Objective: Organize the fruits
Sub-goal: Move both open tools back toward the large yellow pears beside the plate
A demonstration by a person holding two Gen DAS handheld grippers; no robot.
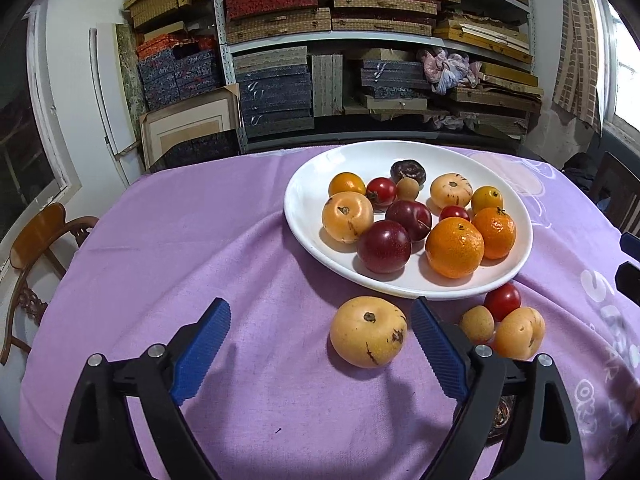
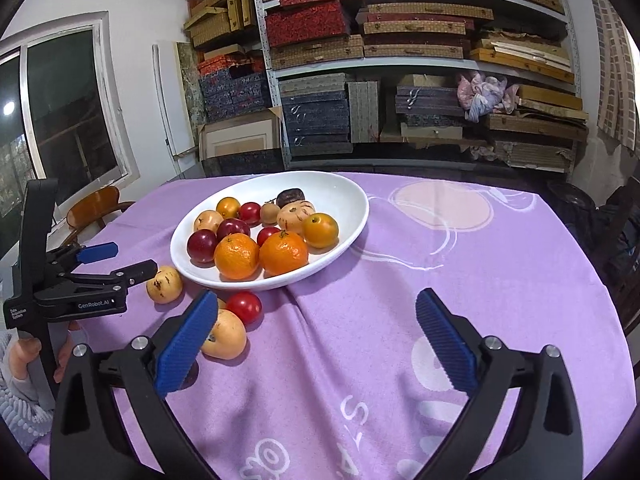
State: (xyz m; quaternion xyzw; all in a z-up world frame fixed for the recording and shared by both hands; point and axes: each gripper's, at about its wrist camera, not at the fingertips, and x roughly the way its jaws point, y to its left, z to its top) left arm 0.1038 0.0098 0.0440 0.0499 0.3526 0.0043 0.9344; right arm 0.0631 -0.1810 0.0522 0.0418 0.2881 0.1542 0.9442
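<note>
We have the left gripper low over the purple tablecloth, its jaws spread wide and holding nothing. The yellow pear-like fruit sits on the cloth just in front of the white plate, close inside the right-hand blue pad and well off the other. So we want to slide a little to the right first, to centre the fruit in the gap, then push forward until both pads flank its widest part. We close gently: the skin looks smooth and round, so a pinch off-centre could squirt it away toward the plate rim.

Beside it wait three more strays: a red cherry tomato, a small tan fruit and a second yellow fruit, touching one another. The right gripper hovers over bare cloth, equally wide and empty. We judge the plate's free space at its left side the best landing spot.
</note>
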